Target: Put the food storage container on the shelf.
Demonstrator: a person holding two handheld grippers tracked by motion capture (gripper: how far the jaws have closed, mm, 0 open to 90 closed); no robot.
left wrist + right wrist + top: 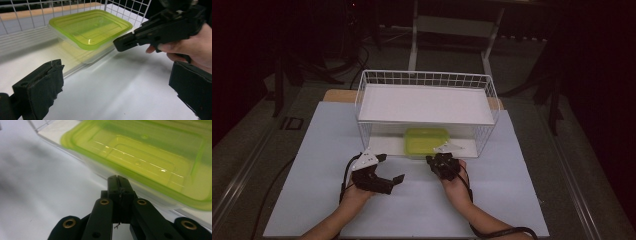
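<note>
We work at a white tabletop (312, 165) where a white wire basket (427, 80) stands with a flat board across its top. The thing we are after, a clear container with a green lid (427, 141), sits on the basket's lower floor, under that board, at the open front edge.

Our right tool (443, 165) is clenched with nothing between its jaws; in the right gripper view its tips are pressed together just short of the container's near rim (140, 180). Our left tool (384, 172) hangs released, jaws spread wide, off to the left of the container and apart from it.

The step in hand, as we judge it, is drawing the container out from under the board. To do it well, we should open the right tool before advancing, since closed tips would only push the box deeper. We then slide one jaw above the lid's lip and one below, keep the tool low to clear the board, and close firmly. The plastic looks slick, so we pull straight toward us and slowly. The left tool can meet the container's side once it clears the wire.
</note>
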